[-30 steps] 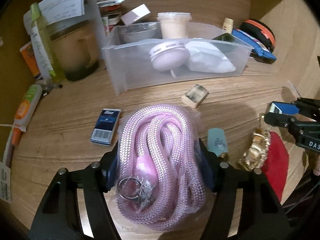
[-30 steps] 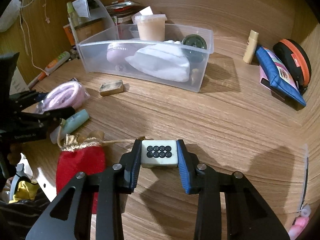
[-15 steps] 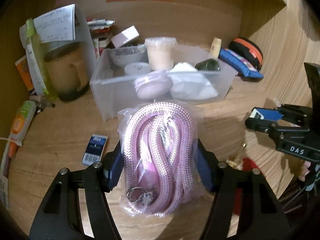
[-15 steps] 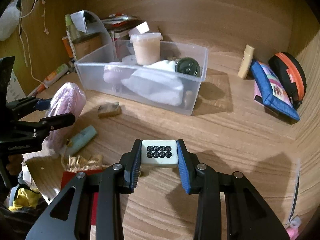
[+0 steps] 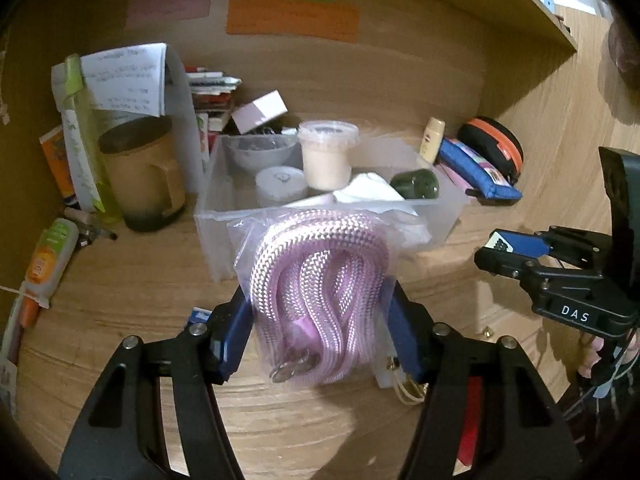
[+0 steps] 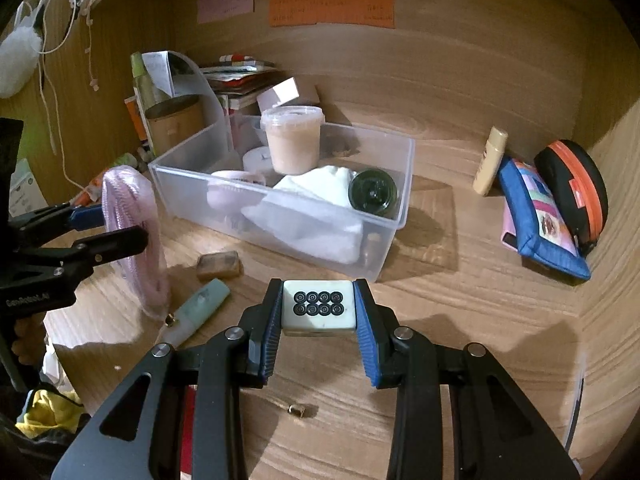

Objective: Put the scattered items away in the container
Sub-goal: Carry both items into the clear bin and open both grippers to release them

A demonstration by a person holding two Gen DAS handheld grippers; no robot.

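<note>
A clear bag of coiled pink rope (image 5: 320,264) hangs above the desk between the blue pads of my left gripper (image 5: 320,320). Its jaws are closing, and the pads press the bag's sides. Just beyond it stands the clear plastic container (image 5: 216,216), holding a beige tub, a white cloth, a dark green jar and a pale round case. My right gripper (image 6: 318,310) is shut on a white mahjong tile (image 6: 319,320) with black circles, held above the desk in front of the container (image 6: 408,184). In the right wrist view the left gripper (image 6: 116,226) and the rope bag (image 6: 132,200) show at the left.
Loose on the desk lie a small brown block (image 6: 219,264), a mint tube (image 6: 196,312), a small blue box (image 5: 199,316) and a red pouch (image 5: 468,412). A blue pouch (image 6: 540,220), a black-orange case (image 6: 576,188) and a cream bottle (image 6: 490,160) sit right. A mug (image 5: 140,176) stands left.
Both grippers have risen. The rope bag has come up off the desk in the left gripper and now hangs in front of the container. The tile stays in the right gripper.
</note>
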